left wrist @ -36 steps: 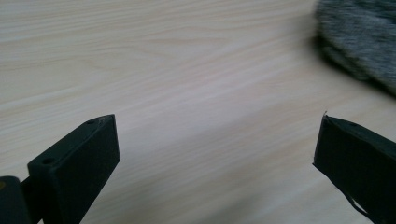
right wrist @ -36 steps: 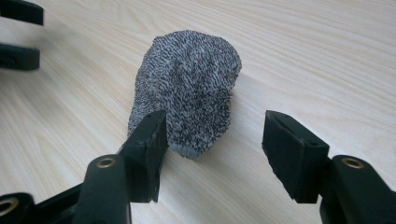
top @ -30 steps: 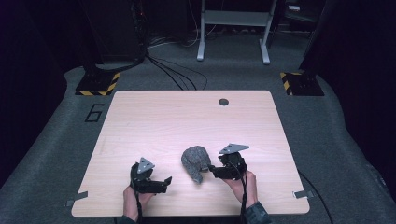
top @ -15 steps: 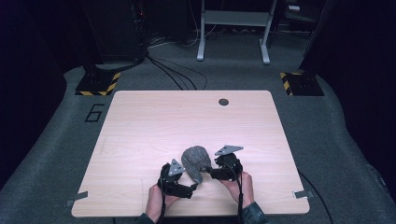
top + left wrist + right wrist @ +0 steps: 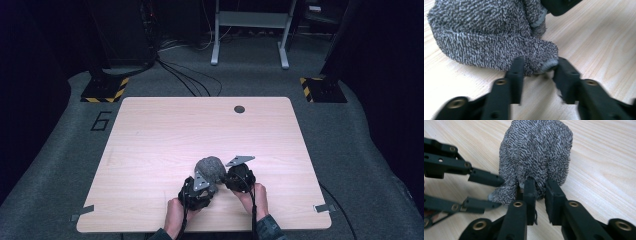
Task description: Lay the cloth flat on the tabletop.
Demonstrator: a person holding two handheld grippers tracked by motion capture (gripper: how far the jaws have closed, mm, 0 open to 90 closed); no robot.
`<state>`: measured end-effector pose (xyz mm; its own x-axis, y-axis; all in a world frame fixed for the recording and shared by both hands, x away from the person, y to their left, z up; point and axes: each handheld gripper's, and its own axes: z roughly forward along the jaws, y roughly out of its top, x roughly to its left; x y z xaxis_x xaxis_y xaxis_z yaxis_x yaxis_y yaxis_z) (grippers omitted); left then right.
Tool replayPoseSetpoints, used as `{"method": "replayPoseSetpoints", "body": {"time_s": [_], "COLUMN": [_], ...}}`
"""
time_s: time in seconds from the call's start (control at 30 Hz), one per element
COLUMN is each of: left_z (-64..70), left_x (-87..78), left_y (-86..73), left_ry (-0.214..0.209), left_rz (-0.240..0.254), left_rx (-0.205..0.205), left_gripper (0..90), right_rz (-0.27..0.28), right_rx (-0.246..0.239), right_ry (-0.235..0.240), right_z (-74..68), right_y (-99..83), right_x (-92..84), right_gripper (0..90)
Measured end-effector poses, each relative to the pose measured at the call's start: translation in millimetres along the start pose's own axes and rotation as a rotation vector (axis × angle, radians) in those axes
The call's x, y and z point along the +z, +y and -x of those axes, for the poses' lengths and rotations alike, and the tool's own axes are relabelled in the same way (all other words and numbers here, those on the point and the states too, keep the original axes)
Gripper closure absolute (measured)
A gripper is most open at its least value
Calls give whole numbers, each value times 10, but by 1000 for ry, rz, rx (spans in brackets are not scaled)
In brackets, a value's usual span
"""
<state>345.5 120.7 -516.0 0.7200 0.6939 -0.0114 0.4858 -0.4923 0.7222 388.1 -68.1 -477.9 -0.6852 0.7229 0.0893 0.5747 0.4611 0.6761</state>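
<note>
Grey sock [image 5: 210,169] sits bunched on the worktop [image 5: 150,145], near edge. Right tongs [image 5: 539,185] pinch its cuff fold as anchor; left tongs [image 5: 537,68] have just been closing on the loose end, likely to pull it flat.

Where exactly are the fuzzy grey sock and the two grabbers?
fuzzy grey sock [image 5: 211,168], high view, top of the bundle.
left gripper [image 5: 537,71], left gripper view, between its fingertips, at the sock's end.
right gripper [image 5: 540,185], right gripper view, between its fingertips, on pinched fabric.
</note>
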Motion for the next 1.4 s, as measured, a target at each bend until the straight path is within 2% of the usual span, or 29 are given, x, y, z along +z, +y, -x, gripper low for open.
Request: {"method": "replayPoseSetpoints", "body": {"time_s": [0.07,0.1,0.13,0.17,0.2,0.23,0.37,0.4,0.47,0.6,0.7,0.83,0.9,0.93,1.03,1.17,1.2,1.23,1.3,1.33,1.4], "left_z": [-2,-13,-23,-44,-64,-83,-201,-201,-306,-432,-509,-576,-591,-604,-616,-619,-619,-618,-616,-616,-619], "left_x": [0,-4,-12,-32,-50,-67,-169,-169,-251,-350,-412,-468,-484,-492,-511,-520,-520,-519,-523,-523,-520], "left_y": [-7,-11,-14,-21,-24,-27,-48,-48,-59,-80,-102,-126,-134,-136,-148,-159,-159,-159,-161,-162,-162], "left_ry": [0,-8,0,-7,-13,-2,-10,-10,1,15,19,27,32,31,30,35,35,34,32,32,30], "left_rz": [5,12,14,32,35,47,81,81,102,128,140,153,152,151,152,158,158,157,156,156,158], "left_rx": [-5,-8,1,-15,-20,-25,-83,-83,-115,-149,-176,-198,-198,-189,-204,-215,-215,-214,-215,-215,-212], "left_gripper": [793,793,830,850,852,854,859,860,861,862,862,864,865,865,865,864,864,863,862,862,862], "right_rz": [0,3,2,4,4,3,21,21,19,27,24,31,33,28,32,19,19,19,35,35,33], "right_rx": [-7,-5,6,1,-11,0,17,0,15,12,29,25,23,5,21,29,29,42,57,84,95], "right_ry": [-2,-6,-8,-16,-20,-18,-41,-45,-55,-74,-79,-82,-85,-82,-85,-87,-87,-66,-57,-48,-45], "right_z": [4,3,-3,7,26,30,84,114,141,200,218,221,215,221,209,227,227,237,235,234,237], "right_y": [1,0,1,0,-2,-3,-12,-15,-18,-20,-16,-9,-2,-2,6,-5,-5,-31,-82,-127,-165], "right_x": [-8,-12,-21,-37,-49,-61,-118,-134,-162,-205,-233,-247,-249,-253,-241,-211,-211,-224,-253,-272,-279], "right_gripper": [827,836,840,849,850,853,856,856,857,858,858,856,854,853,840,728,728,596,535,481,463]}}
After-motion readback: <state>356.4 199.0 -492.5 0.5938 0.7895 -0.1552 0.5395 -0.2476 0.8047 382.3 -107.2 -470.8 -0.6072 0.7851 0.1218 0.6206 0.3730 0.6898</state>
